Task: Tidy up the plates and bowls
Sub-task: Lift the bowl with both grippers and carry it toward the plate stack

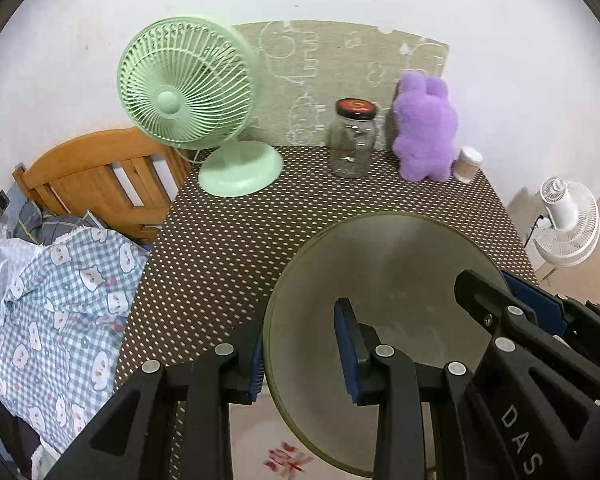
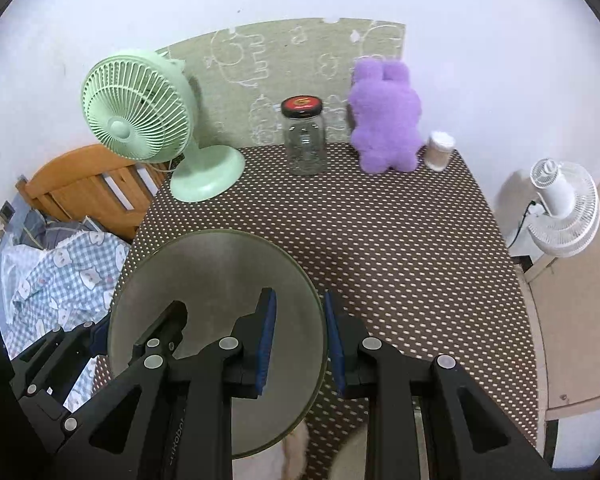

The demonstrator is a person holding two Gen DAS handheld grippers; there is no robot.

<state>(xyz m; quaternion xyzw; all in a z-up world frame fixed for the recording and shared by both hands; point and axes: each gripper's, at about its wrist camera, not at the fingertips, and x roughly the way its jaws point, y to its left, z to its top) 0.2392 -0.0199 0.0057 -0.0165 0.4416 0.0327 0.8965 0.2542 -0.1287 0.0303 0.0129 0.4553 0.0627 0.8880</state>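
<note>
- Plate (image 1: 380, 280): matt grey-beige, looks glazed ceramic, smooth, with a thin dark rim.
- Tablecloth (image 2: 400, 240): brown cloth with pale dots, flat weave.
- Green desk fan (image 1: 184, 88): smooth, slightly glossy plastic.
- Jar (image 2: 305, 148): clear glass, glossy black lid.
- Purple plush toy (image 1: 426, 128): fuzzy fabric.
- Headboard (image 1: 96, 172): varnished wood.
- Gripper pads (image 2: 267, 340): blue, ribbed, looks rubbery; arms matt black plastic.

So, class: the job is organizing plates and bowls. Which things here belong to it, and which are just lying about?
Job: plate, left gripper, right gripper.
Lying about: green fan, glass jar, purple plush, small white container, white fan.
</note>
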